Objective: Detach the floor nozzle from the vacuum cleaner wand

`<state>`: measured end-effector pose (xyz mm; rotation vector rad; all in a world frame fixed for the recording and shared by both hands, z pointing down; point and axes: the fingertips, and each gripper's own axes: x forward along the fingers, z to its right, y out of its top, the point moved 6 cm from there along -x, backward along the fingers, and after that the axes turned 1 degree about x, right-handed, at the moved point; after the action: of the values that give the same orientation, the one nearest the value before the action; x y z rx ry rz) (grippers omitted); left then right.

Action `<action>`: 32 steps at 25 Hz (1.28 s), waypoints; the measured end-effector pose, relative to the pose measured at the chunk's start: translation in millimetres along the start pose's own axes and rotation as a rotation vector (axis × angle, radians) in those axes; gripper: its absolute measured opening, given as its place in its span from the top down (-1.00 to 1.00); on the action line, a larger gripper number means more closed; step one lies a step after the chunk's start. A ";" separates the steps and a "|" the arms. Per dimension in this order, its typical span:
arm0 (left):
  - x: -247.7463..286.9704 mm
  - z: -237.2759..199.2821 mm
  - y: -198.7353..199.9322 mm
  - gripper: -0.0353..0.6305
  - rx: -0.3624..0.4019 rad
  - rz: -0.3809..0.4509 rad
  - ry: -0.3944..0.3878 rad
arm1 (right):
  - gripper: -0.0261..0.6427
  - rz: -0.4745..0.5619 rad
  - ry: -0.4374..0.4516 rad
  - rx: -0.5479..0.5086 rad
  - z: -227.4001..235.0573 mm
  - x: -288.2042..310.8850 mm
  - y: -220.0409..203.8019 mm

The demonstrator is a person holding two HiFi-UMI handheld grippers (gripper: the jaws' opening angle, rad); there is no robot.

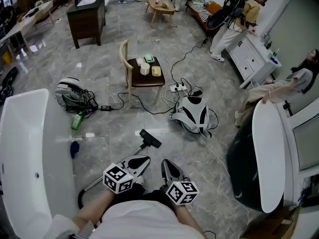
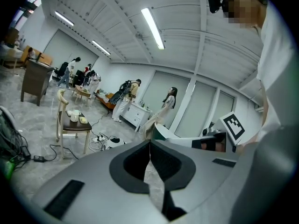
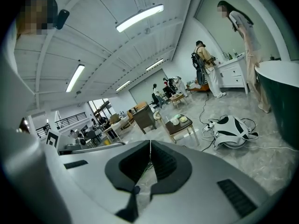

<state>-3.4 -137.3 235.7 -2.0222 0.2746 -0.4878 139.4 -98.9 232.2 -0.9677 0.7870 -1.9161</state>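
Note:
On the grey floor in the head view lies the vacuum cleaner, its black floor nozzle (image 1: pixel 150 138) joined to a silver wand (image 1: pixel 102 177) that runs down-left toward me. My left gripper (image 1: pixel 140 160) hovers over the wand just short of the nozzle, shut and holding nothing. To its right, my right gripper (image 1: pixel 168 166) is shut and empty as well, clear of the wand. In the left gripper view, the left gripper (image 2: pixel 149 142) has its jaws pressed together; in the right gripper view, so does the right gripper (image 3: pixel 150 142). Neither gripper view shows the nozzle.
A wooden chair (image 1: pixel 130 72) with small items on its seat stands ahead. Beyond the nozzle lie cables, a power strip (image 1: pixel 178 88) and a white-black pack (image 1: pixel 193 114). A white tub (image 1: pixel 27 153) flanks my left and a dark tub (image 1: pixel 249 168) my right. People stand at the back right.

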 end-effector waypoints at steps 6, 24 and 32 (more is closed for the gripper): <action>-5.1 -15.4 0.3 0.86 -0.023 0.013 0.046 | 0.87 -0.030 0.039 -0.024 -5.4 14.2 2.5; -3.6 -74.8 -3.4 0.86 -0.081 0.048 0.218 | 0.87 -0.183 0.163 -0.167 4.9 87.1 25.5; 22.9 -86.6 6.2 0.86 -0.089 0.045 0.297 | 0.87 -0.200 0.244 -0.226 28.3 118.6 53.4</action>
<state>-21.8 -217.3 271.9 -2.0221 0.5293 -0.7600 141.6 -231.6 242.8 -0.9888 1.1032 -2.1808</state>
